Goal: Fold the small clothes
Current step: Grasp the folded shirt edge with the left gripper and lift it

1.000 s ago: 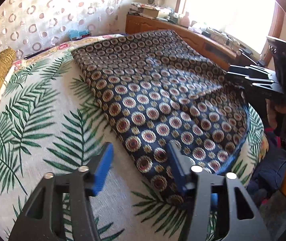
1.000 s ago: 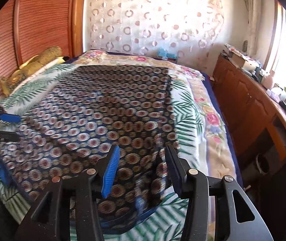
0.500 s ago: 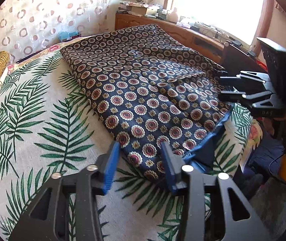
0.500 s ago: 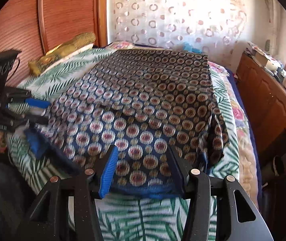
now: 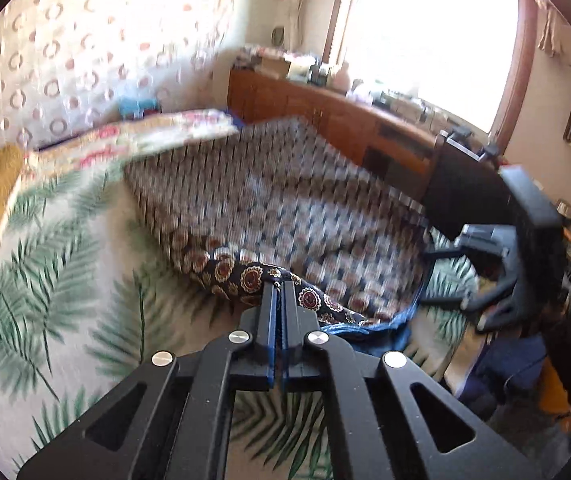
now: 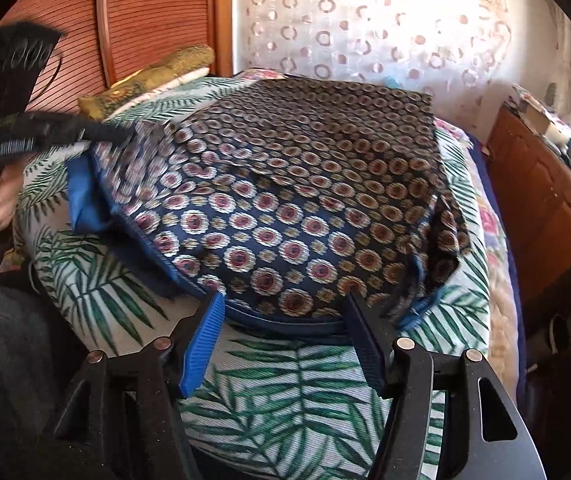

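Two grippers: both mine, at the near edge of the bed [image 6: 285, 376].
Left gripper [image 5: 278, 286]: I have it clamped on the cloth's [image 6: 305, 184] near-left corner.
Right gripper [image 6: 281, 312]: jaws opening, astride the cloth's near hem, pads not pressing.

A palm-leaf bedspread [image 6: 293, 392] (green on white), a wooden dresser [image 6: 545, 200] and a circle-patterned curtain [image 6: 365, 20].

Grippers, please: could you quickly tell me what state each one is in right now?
Left gripper: closed on the edge of the patterned garment.
Right gripper: open and opening, garment hem between its fingers, not gripped.
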Demonstrator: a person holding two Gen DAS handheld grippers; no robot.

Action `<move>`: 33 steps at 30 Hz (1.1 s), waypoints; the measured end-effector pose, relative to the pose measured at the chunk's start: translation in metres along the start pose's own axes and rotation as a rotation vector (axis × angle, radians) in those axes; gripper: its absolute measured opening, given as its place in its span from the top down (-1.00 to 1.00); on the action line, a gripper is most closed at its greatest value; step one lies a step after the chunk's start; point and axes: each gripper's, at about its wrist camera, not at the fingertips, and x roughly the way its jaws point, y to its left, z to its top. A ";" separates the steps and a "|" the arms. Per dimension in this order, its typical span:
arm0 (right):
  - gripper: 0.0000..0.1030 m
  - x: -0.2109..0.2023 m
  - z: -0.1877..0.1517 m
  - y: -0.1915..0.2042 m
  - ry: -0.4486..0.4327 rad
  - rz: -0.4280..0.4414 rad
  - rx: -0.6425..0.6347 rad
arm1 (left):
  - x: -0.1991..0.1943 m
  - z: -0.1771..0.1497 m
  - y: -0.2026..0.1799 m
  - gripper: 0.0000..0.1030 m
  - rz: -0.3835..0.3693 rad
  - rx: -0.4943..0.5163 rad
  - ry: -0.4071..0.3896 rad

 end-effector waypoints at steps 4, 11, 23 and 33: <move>-0.30 0.000 0.002 0.006 -0.003 0.014 -0.019 | -0.001 0.025 -0.001 0.96 0.007 0.013 -0.039; -0.31 0.010 0.009 0.000 0.009 -0.048 -0.033 | 0.003 0.039 0.001 0.96 0.005 -0.009 -0.062; 0.89 0.026 0.054 -0.027 -0.077 -0.087 -0.054 | 0.010 0.051 0.025 0.96 0.061 -0.034 -0.068; 0.89 0.037 0.131 -0.054 -0.175 -0.120 -0.070 | 0.037 0.075 0.067 0.96 0.140 -0.076 -0.058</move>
